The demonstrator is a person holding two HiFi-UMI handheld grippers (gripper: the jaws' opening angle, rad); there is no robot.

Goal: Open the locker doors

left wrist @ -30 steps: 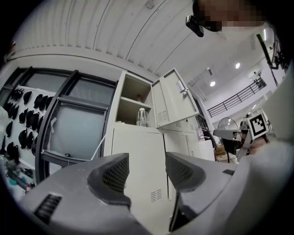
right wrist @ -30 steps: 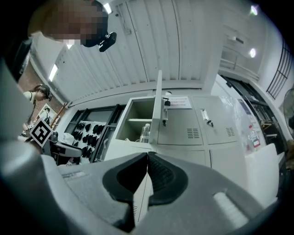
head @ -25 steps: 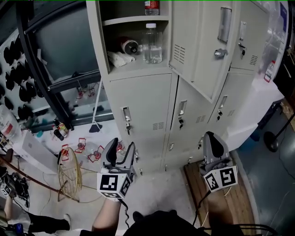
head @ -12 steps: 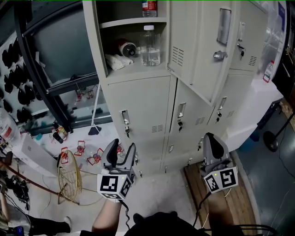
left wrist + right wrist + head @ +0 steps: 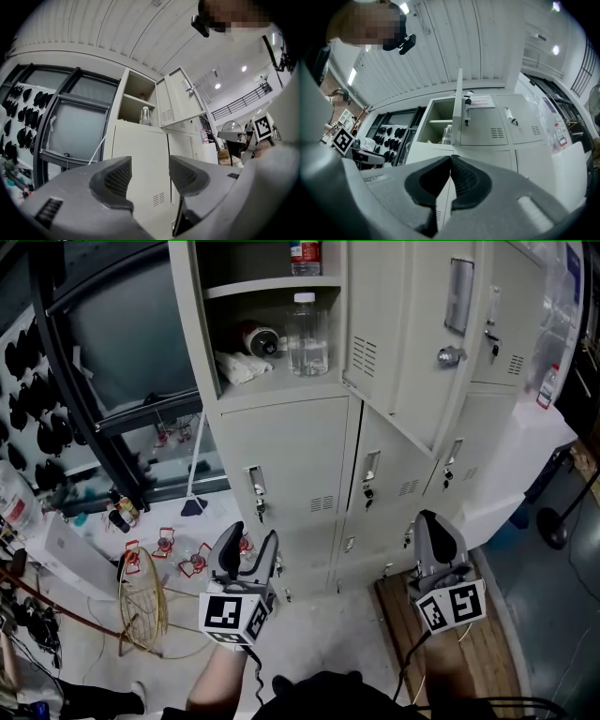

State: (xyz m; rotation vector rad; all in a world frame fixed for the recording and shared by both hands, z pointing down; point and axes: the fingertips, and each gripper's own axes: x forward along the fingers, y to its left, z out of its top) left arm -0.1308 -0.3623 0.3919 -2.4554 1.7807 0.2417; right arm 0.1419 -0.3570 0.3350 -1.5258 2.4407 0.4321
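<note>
A beige bank of lockers [image 5: 281, 456] stands ahead. Its upper left door [image 5: 412, 334] hangs open, and the compartment behind it holds a clear bottle [image 5: 307, 332], a dark can and a white cloth. The middle-row doors [image 5: 384, 460] below are closed, each with a handle and key. My left gripper [image 5: 247, 552] is held low in front of the lockers, open and empty, facing the closed left door [image 5: 140, 173]. My right gripper [image 5: 433, 538] is low at the right, shut with nothing in it; the open door [image 5: 459, 119] shows edge-on above its jaws.
A black metal frame [image 5: 84, 399] with a dark panel stands left of the lockers. Cables, a wire basket [image 5: 141, 601] and small red items litter the floor at left. A wooden board [image 5: 412, 624] lies under the right gripper. A white covered table [image 5: 534, 442] stands at right.
The view shifted slightly; both grippers stay low in front of the lockers and nothing else moved.
</note>
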